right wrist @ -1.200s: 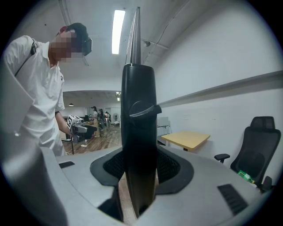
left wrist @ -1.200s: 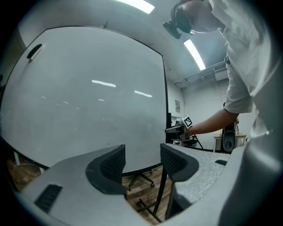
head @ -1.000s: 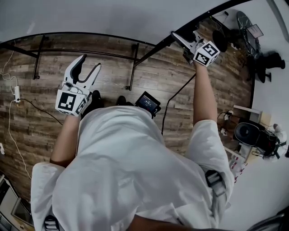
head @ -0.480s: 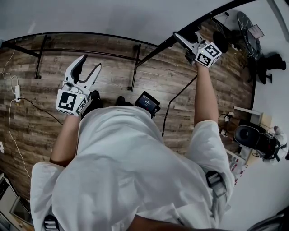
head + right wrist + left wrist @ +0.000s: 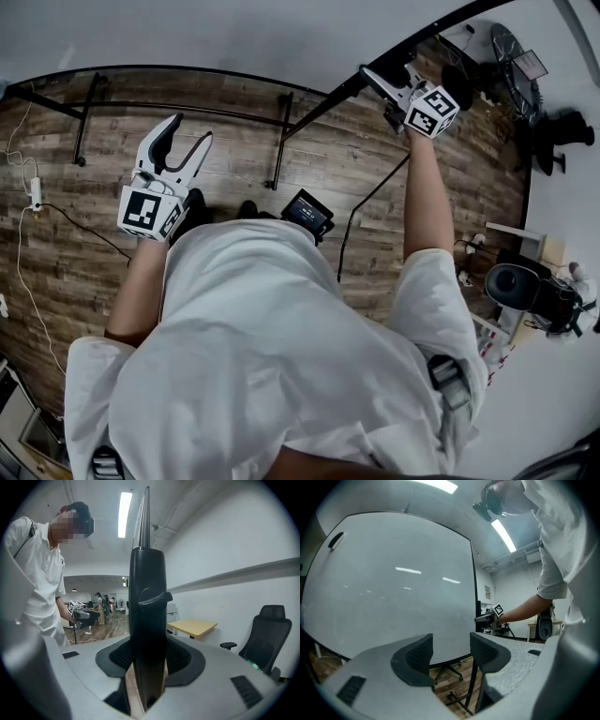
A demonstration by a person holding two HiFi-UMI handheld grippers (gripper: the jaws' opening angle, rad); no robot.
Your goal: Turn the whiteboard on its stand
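So that the whiteboard can swing round, the right claw at upper right squeezes its black edge, while the left claw hangs apart, empty.

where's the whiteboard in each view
Head view: whiteboard spans the top, pale face above its dark frame.
Left gripper view: whiteboard fills left and centre.
Right gripper view: whiteboard edge-on at centre, between the jaws.
Shared landmark: right gripper clamped on its side edge.
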